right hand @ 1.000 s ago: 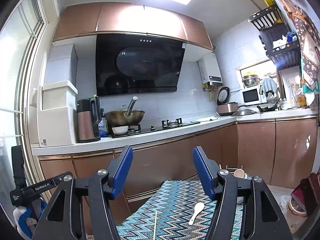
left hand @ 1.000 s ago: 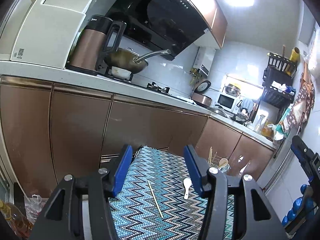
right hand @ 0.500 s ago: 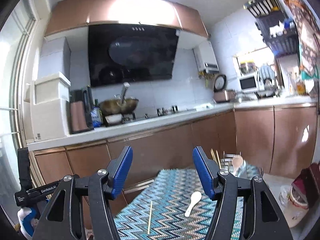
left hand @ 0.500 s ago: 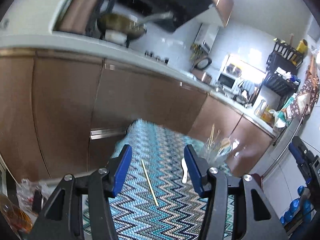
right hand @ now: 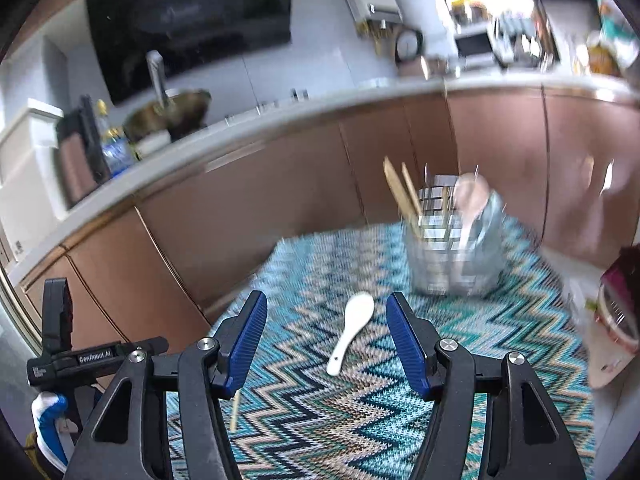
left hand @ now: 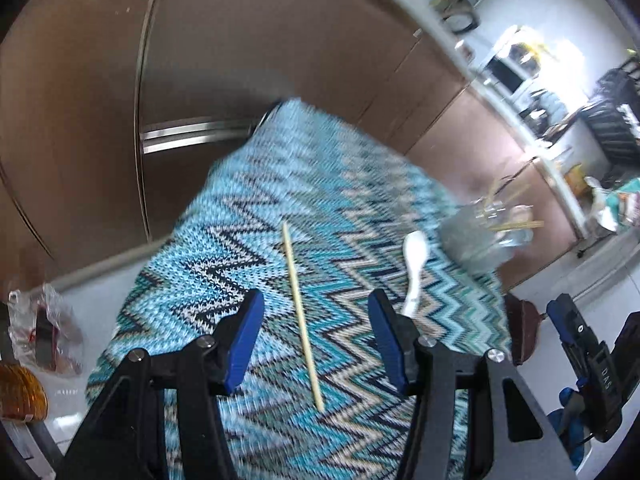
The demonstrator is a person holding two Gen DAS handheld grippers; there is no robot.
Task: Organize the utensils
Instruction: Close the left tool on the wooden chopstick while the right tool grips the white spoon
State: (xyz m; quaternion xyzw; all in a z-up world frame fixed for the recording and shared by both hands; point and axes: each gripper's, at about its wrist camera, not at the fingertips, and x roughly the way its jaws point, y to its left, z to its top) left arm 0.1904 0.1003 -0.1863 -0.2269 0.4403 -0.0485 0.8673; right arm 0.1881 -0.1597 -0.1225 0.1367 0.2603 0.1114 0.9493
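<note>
Both wrist views had tipped downward against the frames a second back: hood and upper cabinets dropped out of the left view, and the zigzag cloth (left hand: 320, 208) filled most of both.

Left gripper (left hand: 316, 334): jaws wide apart, nothing held. Chopstick (left hand: 301, 312) lay flat on the cloth, running lengthwise between the jaws, nearer the left finger at its far end and passing under the gap toward the camera. Contact with either finger not seen; gripper appeared to hover above it.

Right gripper (right hand: 326, 340): jaws wide apart, nothing held. White spoon (right hand: 351, 330) lay flat on the cloth just ahead of and between the fingers, bowl away from the gripper, handle toward it, angled slightly left. Same spoon (left hand: 414, 268) sat just ahead of the left gripper's right finger.

Utensil holder (right hand: 452, 248) stood beyond the right gripper, ahead and to its right, on the cloth, already holding chopsticks and a spoon. Motion blur; compartments not readable.

Progress, judged: partly done. Some utensils in the holder; one chopstick and one spoon left loose. Each gripper looked lined up on its own item, neither grasp begun.
</note>
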